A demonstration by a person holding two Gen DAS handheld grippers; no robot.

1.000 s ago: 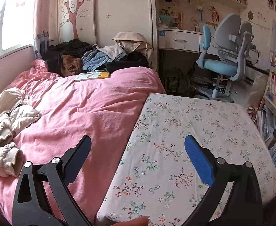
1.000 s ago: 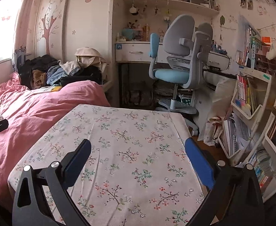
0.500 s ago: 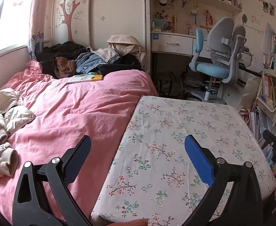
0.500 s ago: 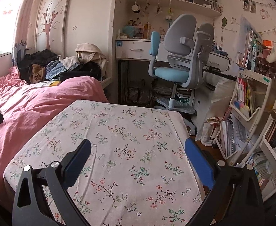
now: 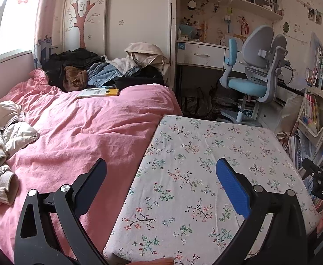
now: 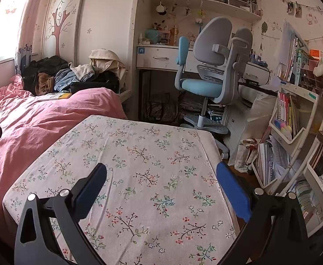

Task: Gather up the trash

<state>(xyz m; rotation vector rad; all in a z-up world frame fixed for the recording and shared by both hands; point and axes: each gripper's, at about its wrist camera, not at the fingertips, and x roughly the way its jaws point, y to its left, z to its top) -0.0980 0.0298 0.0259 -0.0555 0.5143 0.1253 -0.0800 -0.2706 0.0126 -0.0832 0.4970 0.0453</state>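
On the floral sheet (image 6: 143, 167) and pink duvet (image 5: 77, 137): no trash identifiable, so its handling and grip point cannot be judged. Left gripper (image 5: 161, 183) and right gripper (image 6: 161, 183) both spread wide, empty, above the sheet.

Black left claw (image 5: 161, 176), blue pads (image 5: 232, 187), silver screws, matching right claw (image 6: 161, 181)
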